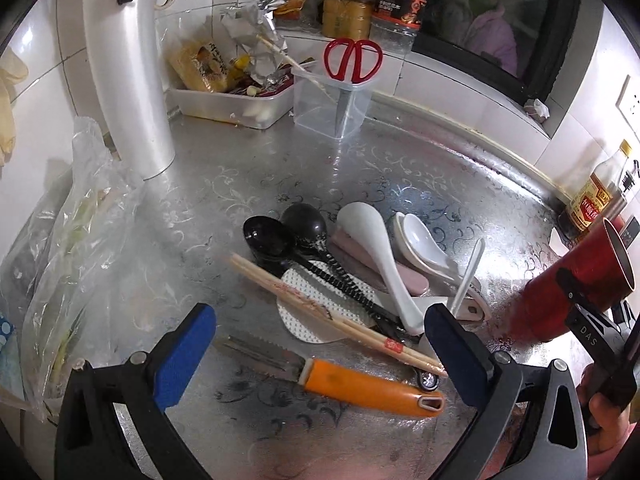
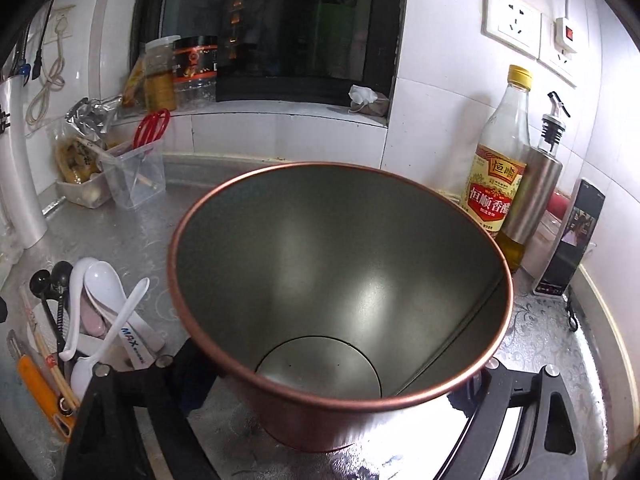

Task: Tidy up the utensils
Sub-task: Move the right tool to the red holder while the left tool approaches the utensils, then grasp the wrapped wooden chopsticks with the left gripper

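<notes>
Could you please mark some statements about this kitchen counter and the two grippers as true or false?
1. The right gripper grips a red metal cup. True.
2. The cup already holds several spoons. False: its inside is empty.
3. The left gripper is clamped on the orange-handled knife. False: its jaws stand wide open above the knife, which lies on the counter.
4. Red-handled scissors stand in a clear plastic container. True.
5. The chopsticks lie across the pile of utensils. True.
6. All the spoons are black. False: two black spoons lie beside white ceramic spoons.
</notes>
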The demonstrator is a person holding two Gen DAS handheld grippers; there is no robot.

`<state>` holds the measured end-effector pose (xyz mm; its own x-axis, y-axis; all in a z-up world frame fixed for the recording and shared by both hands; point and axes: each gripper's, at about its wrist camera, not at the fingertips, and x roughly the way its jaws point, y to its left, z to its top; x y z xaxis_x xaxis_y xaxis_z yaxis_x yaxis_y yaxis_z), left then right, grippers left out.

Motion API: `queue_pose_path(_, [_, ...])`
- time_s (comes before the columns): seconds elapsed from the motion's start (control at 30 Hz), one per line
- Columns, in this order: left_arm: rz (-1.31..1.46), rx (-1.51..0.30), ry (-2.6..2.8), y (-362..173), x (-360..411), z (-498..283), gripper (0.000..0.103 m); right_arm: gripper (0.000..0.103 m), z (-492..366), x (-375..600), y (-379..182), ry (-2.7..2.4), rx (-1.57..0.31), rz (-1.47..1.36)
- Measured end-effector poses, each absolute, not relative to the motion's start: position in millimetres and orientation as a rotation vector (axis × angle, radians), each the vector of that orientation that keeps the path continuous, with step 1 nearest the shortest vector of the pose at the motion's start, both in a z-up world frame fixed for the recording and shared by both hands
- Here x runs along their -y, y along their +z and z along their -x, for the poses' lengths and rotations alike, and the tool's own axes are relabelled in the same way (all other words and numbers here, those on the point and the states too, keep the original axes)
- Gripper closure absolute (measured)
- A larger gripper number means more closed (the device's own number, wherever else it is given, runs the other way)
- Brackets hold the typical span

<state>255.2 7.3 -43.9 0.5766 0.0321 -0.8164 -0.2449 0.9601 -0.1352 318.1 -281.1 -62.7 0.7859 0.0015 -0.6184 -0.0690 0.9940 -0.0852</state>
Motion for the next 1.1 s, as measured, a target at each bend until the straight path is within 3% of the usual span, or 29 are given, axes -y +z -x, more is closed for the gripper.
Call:
queue_pose_path(0.33, [0.356, -1.005, 0.116, -64.5, -52.0, -245.8, 0.002, 0.01, -268.4, 267.9, -60.5, -0.003, -0.69, 0.092])
queue_pose_path(0.5, [0.408, -1.049, 0.087, -80.1, -71.6, -244.2, 0.016, 0.01, -249.6, 262.3, -59.1, -0.039, -0.707, 0.083])
queue_pose_path(0.63, [0.456, -1.056, 0.056, -88.2, -81.4, -244.2, 0.022, 0.01, -238.9, 260.5, -58.1, -0.078, -0.719, 0.069])
queue_pose_path(1.1, [0.698, -1.024, 0.068, -86.0, -107.3, -267.0, 0.023, 0.01, -228.9, 265.7, -56.6, -0.05, -0.724, 0.065])
